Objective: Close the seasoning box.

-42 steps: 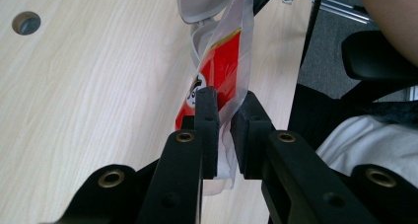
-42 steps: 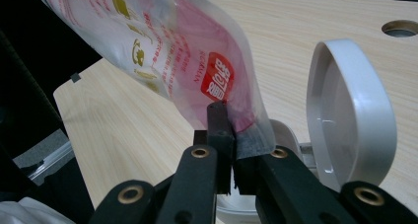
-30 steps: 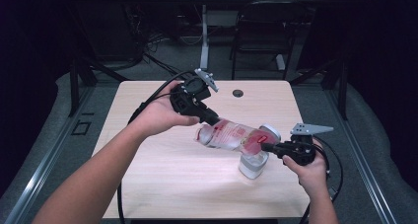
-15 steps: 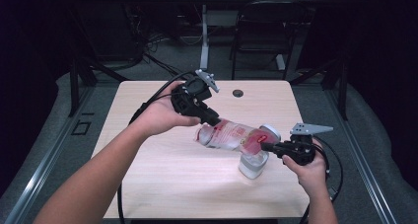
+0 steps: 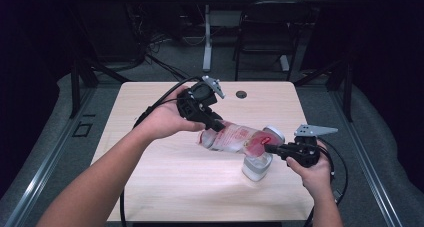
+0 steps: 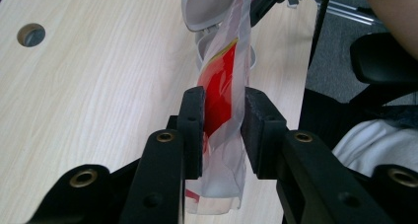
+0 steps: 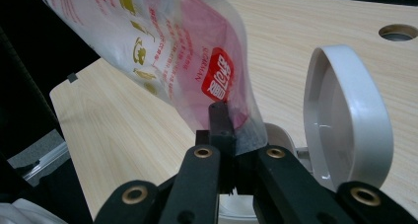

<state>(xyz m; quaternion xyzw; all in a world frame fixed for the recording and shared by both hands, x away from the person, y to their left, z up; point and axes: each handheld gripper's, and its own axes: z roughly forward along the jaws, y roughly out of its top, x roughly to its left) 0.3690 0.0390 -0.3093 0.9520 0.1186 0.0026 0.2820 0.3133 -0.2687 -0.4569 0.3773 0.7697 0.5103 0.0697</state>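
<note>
A clear plastic pouch point(image 5: 235, 137) with red and white print hangs tilted above the table between both grippers. My left gripper point(image 5: 216, 124) is shut on its upper end; its black pads point(image 6: 193, 116) press the pouch point(image 6: 222, 91) from both sides. My right gripper point(image 5: 270, 148) is shut on the lower corner of the pouch point(image 7: 162, 46), pinching the film just over a white container point(image 5: 256, 167). The container's round hinged lid point(image 7: 347, 115) stands open beside the pouch's low end. The container's inside is hidden.
The wooden table point(image 5: 165, 177) has a round cable hole point(image 5: 241, 94) near its far edge. Black cables trail from both grippers over the table's sides. A dark chair point(image 5: 265, 32) and desk legs stand on the floor beyond the table.
</note>
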